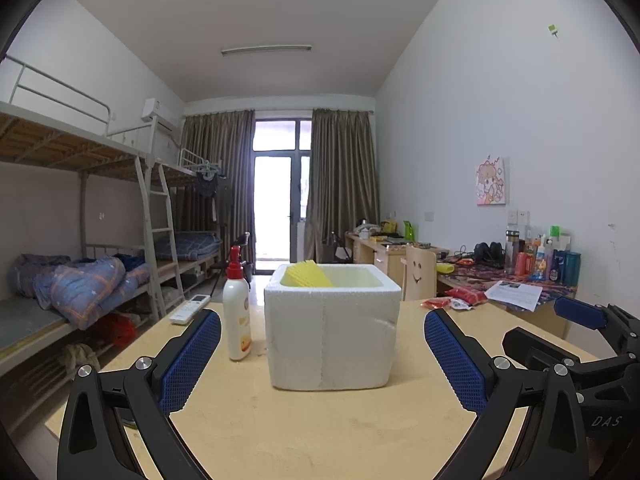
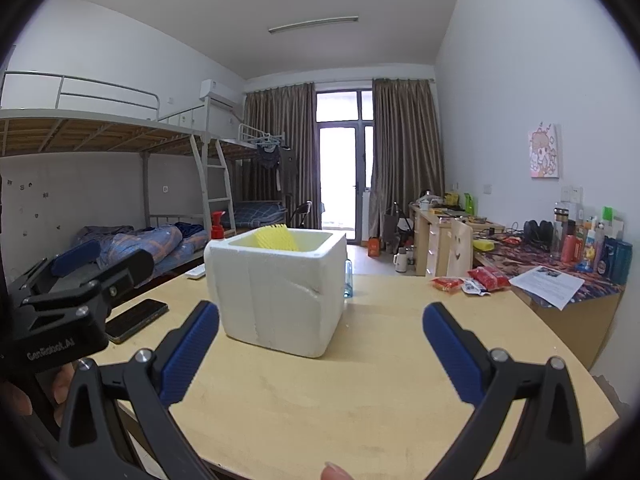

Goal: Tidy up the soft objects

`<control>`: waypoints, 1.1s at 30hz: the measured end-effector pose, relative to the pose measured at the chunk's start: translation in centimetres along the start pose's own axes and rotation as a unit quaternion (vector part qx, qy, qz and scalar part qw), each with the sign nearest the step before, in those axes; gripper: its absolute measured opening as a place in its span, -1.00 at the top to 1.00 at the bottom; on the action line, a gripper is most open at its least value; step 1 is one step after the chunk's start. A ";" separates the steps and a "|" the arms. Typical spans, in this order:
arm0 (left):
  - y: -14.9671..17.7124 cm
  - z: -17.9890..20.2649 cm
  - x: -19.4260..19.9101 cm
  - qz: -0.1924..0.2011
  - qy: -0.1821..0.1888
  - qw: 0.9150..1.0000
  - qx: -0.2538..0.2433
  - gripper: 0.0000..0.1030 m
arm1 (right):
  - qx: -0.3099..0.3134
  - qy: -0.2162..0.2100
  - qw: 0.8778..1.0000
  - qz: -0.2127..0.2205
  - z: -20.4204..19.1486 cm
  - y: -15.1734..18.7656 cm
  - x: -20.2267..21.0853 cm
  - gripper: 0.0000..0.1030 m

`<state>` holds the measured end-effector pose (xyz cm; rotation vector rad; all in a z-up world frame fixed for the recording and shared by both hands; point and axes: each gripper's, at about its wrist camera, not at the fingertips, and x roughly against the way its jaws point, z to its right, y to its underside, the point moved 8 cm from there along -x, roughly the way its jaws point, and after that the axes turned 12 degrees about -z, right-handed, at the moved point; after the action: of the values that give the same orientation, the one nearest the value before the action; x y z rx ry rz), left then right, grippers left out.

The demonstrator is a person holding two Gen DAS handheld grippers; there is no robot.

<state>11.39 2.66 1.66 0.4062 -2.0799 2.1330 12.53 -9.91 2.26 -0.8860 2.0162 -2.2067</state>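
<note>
Left wrist view: pale wooden table [image 1: 320,432] in bunk-bed [image 1: 80,152] dormitory, both hand-held grippers' fingers apart, empty.

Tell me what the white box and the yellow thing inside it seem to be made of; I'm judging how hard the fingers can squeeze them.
The white box looks like foam, probably polystyrene: thick matte walls, a grainy surface and a dent or crack in its front. The yellow thing looks like soft foam netting with a ribbed mesh pattern, though only its top shows.
</note>
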 end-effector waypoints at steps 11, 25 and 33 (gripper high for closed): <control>1.9 0.7 0.2 -0.024 -0.003 1.000 -0.005 -0.98 | -0.020 0.005 1.000 -0.007 0.7 1.5 0.9 -1.00; 1.9 0.6 1.2 -0.022 -0.002 1.000 -0.005 -0.98 | -0.009 0.001 1.000 -0.010 0.0 1.5 1.2 -1.00; 2.0 0.7 1.1 -0.024 -0.003 1.000 -0.007 -0.98 | -0.006 -0.001 1.000 -0.009 -0.2 1.5 1.3 -1.00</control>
<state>9.88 1.83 0.05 0.4565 -2.0658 2.0904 10.86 -10.47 1.37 -0.9114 2.0306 -2.2034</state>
